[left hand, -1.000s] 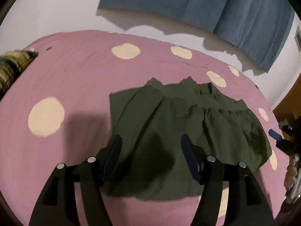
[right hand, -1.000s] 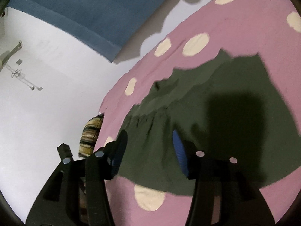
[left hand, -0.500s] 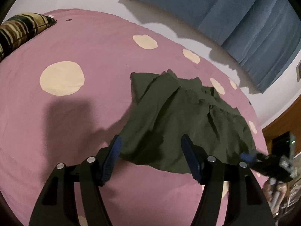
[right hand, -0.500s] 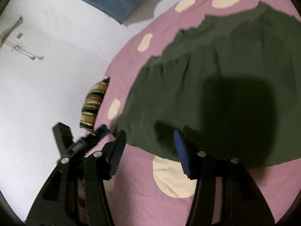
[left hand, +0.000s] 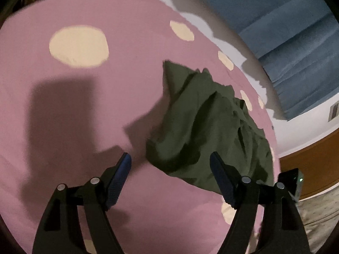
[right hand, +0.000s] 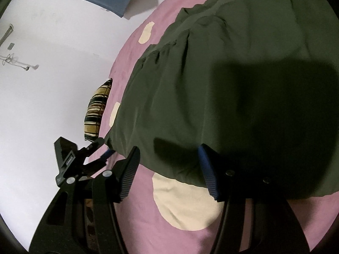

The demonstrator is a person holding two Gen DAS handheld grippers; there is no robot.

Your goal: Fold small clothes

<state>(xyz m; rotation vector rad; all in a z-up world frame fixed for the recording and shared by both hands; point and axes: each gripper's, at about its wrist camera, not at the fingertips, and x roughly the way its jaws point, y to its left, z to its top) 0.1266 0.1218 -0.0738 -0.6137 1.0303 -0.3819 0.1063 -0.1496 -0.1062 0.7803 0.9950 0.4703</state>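
Note:
A dark olive-green garment (left hand: 203, 124) lies spread and rumpled on a pink bedsheet with cream dots (left hand: 89, 110). My left gripper (left hand: 170, 167) is open and empty, just above the garment's near-left corner. In the right wrist view the garment (right hand: 222, 69) fills the upper right, with a gathered seam. My right gripper (right hand: 169, 160) is open and empty, its jaws astride the garment's near hem. The left gripper (right hand: 84, 158) shows at the garment's corner in the right wrist view.
A striped pillow (right hand: 96, 114) lies at the bed's far end by the white wall (right hand: 53, 84). A blue curtain (left hand: 275, 21) hangs behind the bed. A wooden panel (left hand: 313, 165) stands at the right beyond the bed's edge.
Both grippers have drawn back and lowered toward the garment's near edge. The left one has shifted left to the corner. The garment looks more rumpled. Both stay open.

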